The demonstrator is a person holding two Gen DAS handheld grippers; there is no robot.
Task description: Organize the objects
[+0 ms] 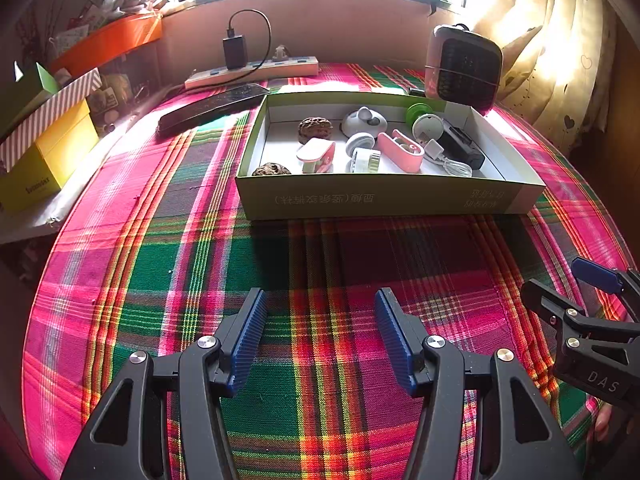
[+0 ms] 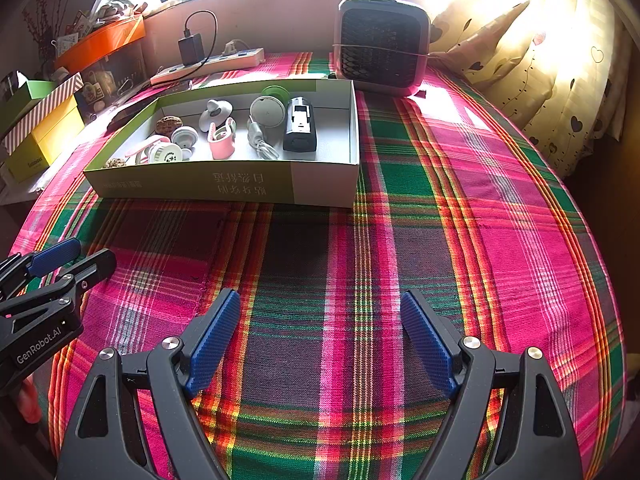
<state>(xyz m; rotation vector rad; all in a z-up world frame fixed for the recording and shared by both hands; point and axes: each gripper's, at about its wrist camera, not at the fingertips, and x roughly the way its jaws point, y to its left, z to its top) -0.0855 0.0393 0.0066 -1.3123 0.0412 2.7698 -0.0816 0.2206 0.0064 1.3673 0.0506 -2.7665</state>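
Both empty tools, left tool and right tool, are hovering wide open before the light, stiff cardboard box, likely best gripped by its thin rim

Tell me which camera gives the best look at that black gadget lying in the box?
The right wrist view: the black gadget lies nearly lengthwise toward the camera, its top face with the pale clip-like part plain, nothing covering it. In the left wrist view the same gadget sits at the box's far right, angled, partly behind the white cable.
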